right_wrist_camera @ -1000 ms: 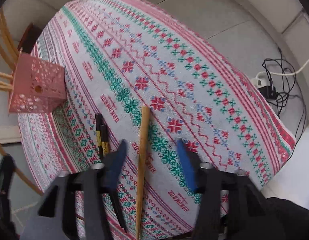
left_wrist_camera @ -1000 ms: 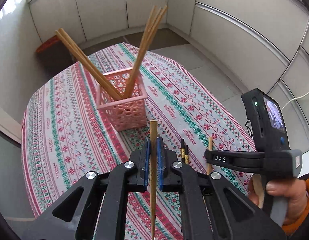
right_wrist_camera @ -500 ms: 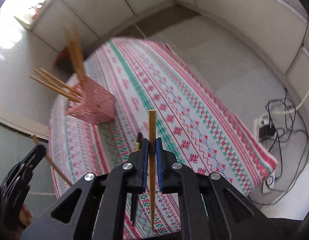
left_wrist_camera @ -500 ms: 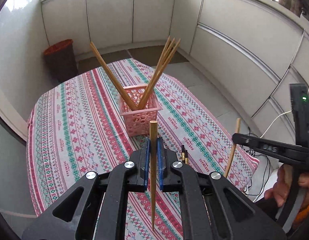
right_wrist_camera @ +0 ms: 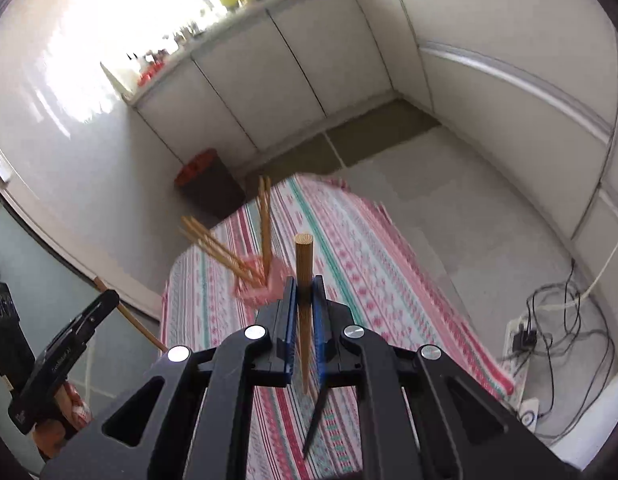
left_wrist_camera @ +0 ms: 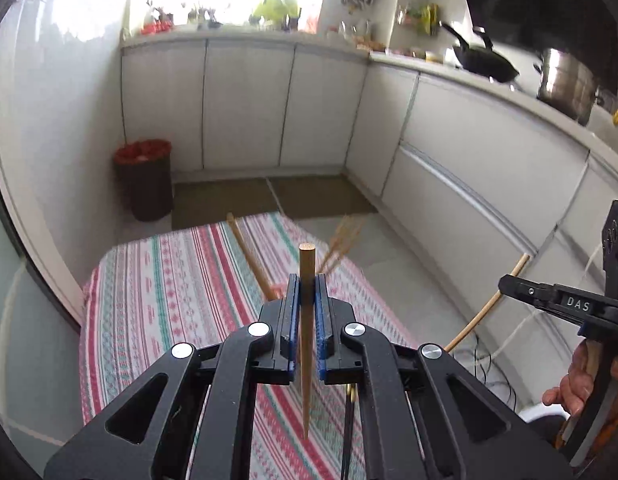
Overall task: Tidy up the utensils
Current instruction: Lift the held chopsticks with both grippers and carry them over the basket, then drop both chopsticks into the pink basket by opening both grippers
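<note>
The left gripper has its blue-padded fingers pressed together on a wooden chopstick, which stands upright between them, blunt end above the fingertips and thin end below. The right gripper is likewise clamped on a second chopstick, its fingers tight against the wood and the round end sticking up. In the left wrist view that second chopstick slants out of the right gripper, which a hand holds over the floor beside the table.

Both grippers are raised above the tabletop, which is covered by a cloth striped in red, green and white. Just beyond the fingertips, on the cloth, stands a pink basket, blurred, with several chopsticks fanning out of it to either side. A dark chopstick lies on the cloth below the right gripper.

Farther off, a brown bin with a red rim stands against white cabinets.
</note>
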Demonstrator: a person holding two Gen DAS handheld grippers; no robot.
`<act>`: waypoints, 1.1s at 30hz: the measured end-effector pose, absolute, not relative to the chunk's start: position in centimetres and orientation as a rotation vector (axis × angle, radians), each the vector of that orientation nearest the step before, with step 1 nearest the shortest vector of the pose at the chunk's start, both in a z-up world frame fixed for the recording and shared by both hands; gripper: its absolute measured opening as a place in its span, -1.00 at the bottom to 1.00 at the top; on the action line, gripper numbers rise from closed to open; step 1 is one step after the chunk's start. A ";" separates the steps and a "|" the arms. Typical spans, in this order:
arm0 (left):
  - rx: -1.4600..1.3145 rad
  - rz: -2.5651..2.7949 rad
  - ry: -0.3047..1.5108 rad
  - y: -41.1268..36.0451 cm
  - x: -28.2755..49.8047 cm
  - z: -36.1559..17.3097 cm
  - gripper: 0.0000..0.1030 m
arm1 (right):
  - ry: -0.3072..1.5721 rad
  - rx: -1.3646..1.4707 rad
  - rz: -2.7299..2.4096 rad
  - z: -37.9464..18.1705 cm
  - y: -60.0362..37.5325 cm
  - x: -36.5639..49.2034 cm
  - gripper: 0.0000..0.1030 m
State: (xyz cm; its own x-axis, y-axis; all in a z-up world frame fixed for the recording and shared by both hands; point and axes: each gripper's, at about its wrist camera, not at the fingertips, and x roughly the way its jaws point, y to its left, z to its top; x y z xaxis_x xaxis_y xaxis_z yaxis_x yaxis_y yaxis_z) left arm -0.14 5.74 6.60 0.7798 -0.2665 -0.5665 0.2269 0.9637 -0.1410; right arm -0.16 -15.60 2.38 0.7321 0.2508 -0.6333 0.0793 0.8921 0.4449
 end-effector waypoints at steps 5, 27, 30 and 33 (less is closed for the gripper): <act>-0.131 -0.162 0.491 6.3 2.7 9.7 -0.88 | 0.647 0.466 0.112 6.1 -15.1 2.3 -0.85; -0.234 -0.011 0.443 8.6 8.3 5.9 -0.32 | 0.626 0.389 0.177 2.5 -9.5 11.3 -0.85; -0.241 -0.014 0.421 9.0 7.6 6.7 -0.26 | 0.621 0.377 0.162 1.8 -8.9 11.8 -0.85; -0.233 -0.014 0.427 9.1 7.6 6.7 -0.26 | 0.633 0.365 0.162 0.6 -7.9 12.2 -0.84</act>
